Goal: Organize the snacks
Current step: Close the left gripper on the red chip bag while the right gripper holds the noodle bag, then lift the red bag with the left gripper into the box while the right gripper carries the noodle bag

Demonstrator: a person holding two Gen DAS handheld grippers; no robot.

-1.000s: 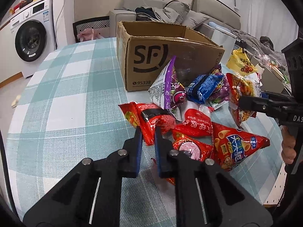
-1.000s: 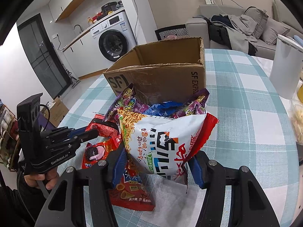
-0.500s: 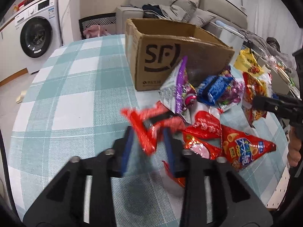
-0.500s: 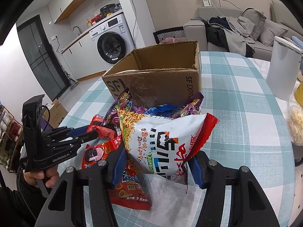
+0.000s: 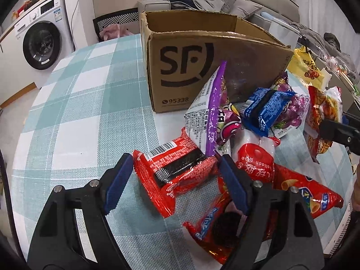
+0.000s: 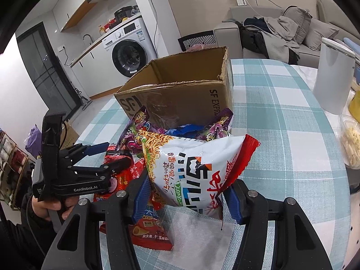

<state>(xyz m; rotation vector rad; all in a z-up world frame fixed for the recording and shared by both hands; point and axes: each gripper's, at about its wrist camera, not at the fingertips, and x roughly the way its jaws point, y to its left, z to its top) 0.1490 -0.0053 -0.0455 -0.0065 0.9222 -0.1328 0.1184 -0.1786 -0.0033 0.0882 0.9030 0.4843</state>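
Table: a big table (image 5: 74,112) with a green and white check cloth. All the snacks and the box sit on it.
Box: a brown cardboard box (image 5: 191,72) with big "SF" letters on its side. Its top is open. It stands just behind the snack pile.
Snack pile: many bright packets lie in a heap in front of the box. A purple and white packet (image 5: 209,117) stands up in the middle, and a blue packet (image 5: 263,110) lies beside it.
Noodle bag: a big white and red noodle bag (image 6: 193,166) stands up between the fingers of the right gripper (image 6: 186,200). Both blue pads press on its bottom end, so this gripper is pinching the bag.
Red packet: a red packet (image 5: 175,171) with a black stripe and a bar code lies between the fingers of the left gripper (image 5: 173,180). The fingers are spreading apart. The left pad is just off the packet. The right pad is very close, and I cannot tell if it touches.
Hand: a hand (image 6: 54,204) holds the left gripper from below.
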